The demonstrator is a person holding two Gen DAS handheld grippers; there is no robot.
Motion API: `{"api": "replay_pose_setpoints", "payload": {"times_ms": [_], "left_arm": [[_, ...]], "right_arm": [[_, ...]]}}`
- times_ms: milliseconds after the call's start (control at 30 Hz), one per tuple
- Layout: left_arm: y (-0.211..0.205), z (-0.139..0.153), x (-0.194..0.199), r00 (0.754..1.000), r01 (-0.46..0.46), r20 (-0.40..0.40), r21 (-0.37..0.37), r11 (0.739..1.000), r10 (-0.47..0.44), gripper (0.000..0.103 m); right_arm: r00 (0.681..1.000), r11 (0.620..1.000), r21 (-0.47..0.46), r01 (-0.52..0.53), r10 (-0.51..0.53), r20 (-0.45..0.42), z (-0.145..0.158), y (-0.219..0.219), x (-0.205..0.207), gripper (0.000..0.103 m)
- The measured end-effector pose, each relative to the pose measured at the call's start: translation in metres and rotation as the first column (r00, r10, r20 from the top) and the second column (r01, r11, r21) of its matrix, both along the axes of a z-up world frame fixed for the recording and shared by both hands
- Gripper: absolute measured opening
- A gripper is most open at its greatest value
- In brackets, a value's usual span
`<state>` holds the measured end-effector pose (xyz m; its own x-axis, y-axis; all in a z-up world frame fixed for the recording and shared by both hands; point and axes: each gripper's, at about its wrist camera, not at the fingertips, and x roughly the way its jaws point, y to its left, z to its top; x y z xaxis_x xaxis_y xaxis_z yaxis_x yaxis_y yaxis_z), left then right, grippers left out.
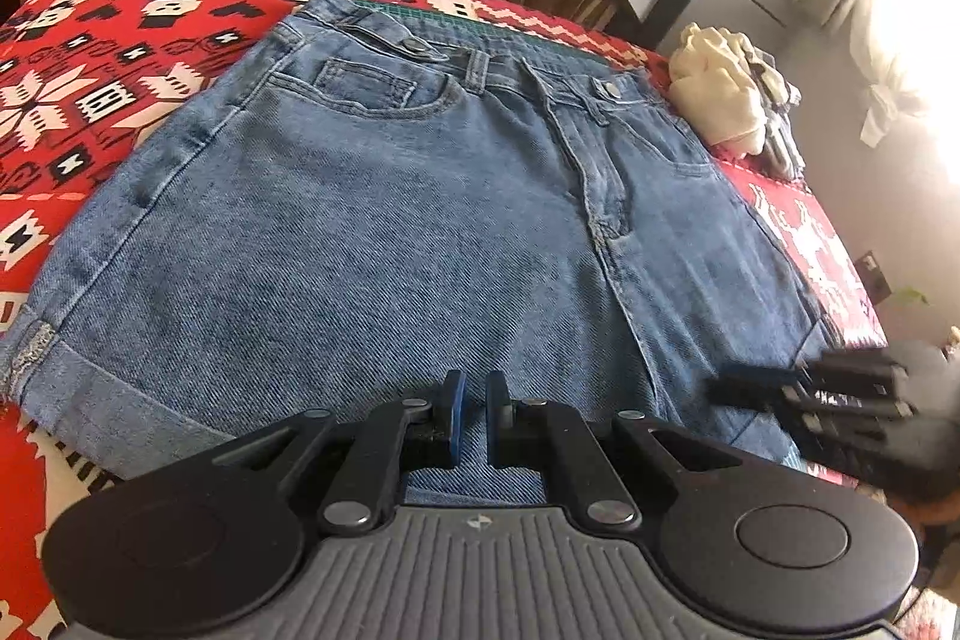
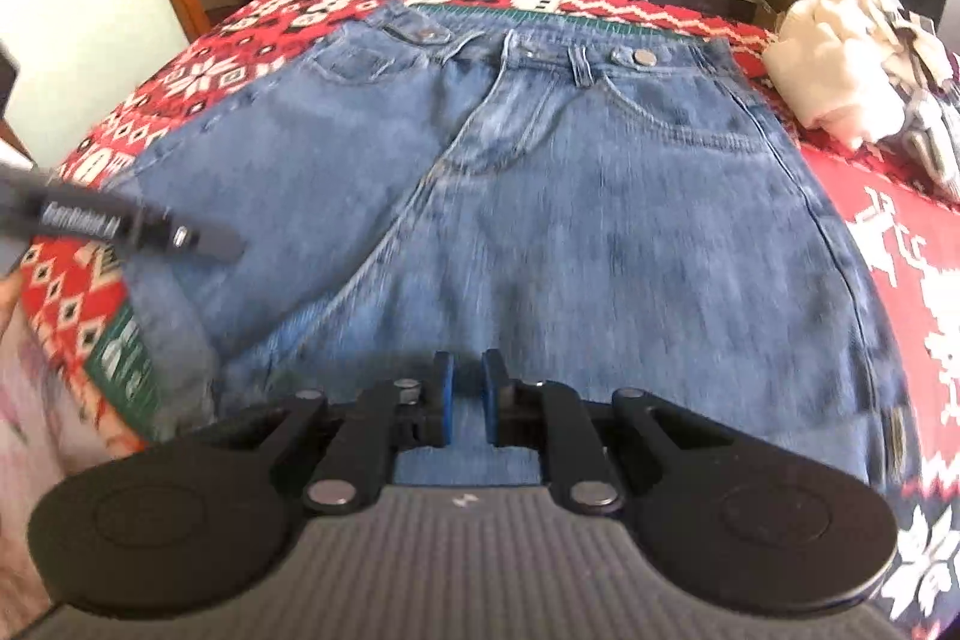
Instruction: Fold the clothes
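Left wrist view: both tongs (image 1: 470, 403) (image 2: 463, 387) hover low over denim shorts (image 1: 390, 220), slightly parted, empty.

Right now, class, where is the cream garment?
In both views the cream garment sits bunched at the far right, beside the denim shorts' waistband.

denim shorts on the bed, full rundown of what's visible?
The shorts are blue, faded denim, lying flat and front up on the red patterned blanket, waistband at the far end. Visible parts: two metal waist buttons, belt loops, fly seam, front pockets, a rolled cuff at the near left hem. Unfolded. Both claws, left and right, hang over the near hem, slightly open, gripping nothing.
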<state>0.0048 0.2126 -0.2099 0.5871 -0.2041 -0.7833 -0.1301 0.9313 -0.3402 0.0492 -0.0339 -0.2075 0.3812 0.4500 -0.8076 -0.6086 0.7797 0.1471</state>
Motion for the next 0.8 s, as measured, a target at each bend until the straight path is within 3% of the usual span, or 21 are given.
{"api": "replay_pose_setpoints", "payload": {"times_ms": [333, 467, 600, 800], "left_arm": [[-0.005, 0.001, 0.032, 0.999, 0.042, 0.023, 0.048, 0.998, -0.043, 0.005], [-0.011, -0.001, 0.044, 0.997, 0.069, 0.024, -0.008, 0.998, -0.069, 0.005], [-0.024, -0.002, 0.041, 0.995, 0.098, 0.022, 0.032, 0.995, -0.098, 0.008], [-0.015, -0.008, 0.013, 0.998, 0.05, 0.047, -0.043, 0.998, -0.048, 0.01]], "right_arm": [[0.993, 0.995, 0.033, 0.091, -0.094, 0.076, 0.011, -0.002, 0.044, 0.012], [0.994, 0.996, 0.01, 0.087, -0.087, 0.071, 0.0, 0.011, 0.062, 0.012], [0.995, 0.997, 0.008, 0.075, -0.076, 0.067, -0.004, 0.002, 0.048, 0.012], [0.997, 0.998, -0.005, 0.061, -0.061, 0.036, -0.001, -0.02, 0.018, 0.011]]}}
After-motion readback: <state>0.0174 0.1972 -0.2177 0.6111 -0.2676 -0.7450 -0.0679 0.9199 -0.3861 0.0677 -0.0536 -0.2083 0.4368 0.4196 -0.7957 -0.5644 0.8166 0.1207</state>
